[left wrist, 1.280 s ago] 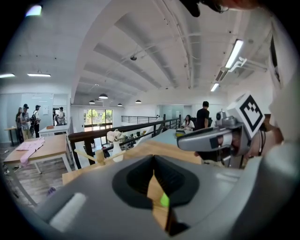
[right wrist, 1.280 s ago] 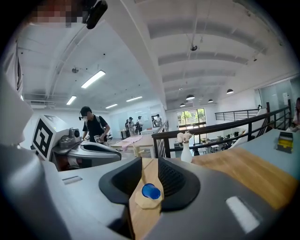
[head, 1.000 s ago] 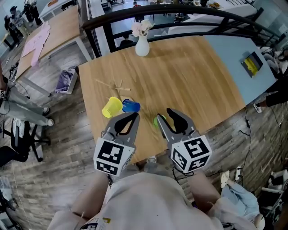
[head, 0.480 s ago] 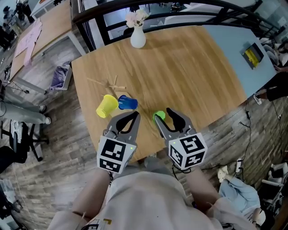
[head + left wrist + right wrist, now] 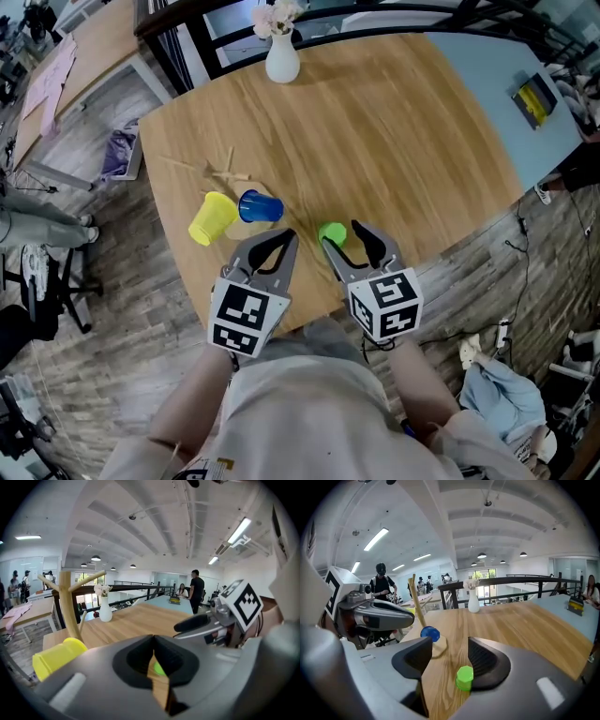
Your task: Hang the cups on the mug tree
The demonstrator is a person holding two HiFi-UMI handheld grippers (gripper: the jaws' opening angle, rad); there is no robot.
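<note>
While both grippers hang low over its near edge, the wooden table (image 5: 403, 141) takes up most of the floor in front of the person. The left gripper (image 5: 287, 235) sits at about seven o'clock on the tabletop, its jaws pressed together with nothing in them. The right gripper (image 5: 342, 234), just beside it at six o'clock, has just been opening its jaws; they now stand wide apart. The green cup (image 5: 331, 232) sits on the table between them, close against the right-hand jaw, though neither pad presses on it.

The wooden mug tree (image 5: 223, 171) stands at ten o'clock from the grippers, its pegs bare. A white vase (image 5: 281, 64) with pale flowers is at twelve o'clock, by the far edge. The yellow cup (image 5: 210, 218) lies on its side at nine o'clock from the blue cup (image 5: 259, 206), the two just beside each other near the tree's foot.
</note>
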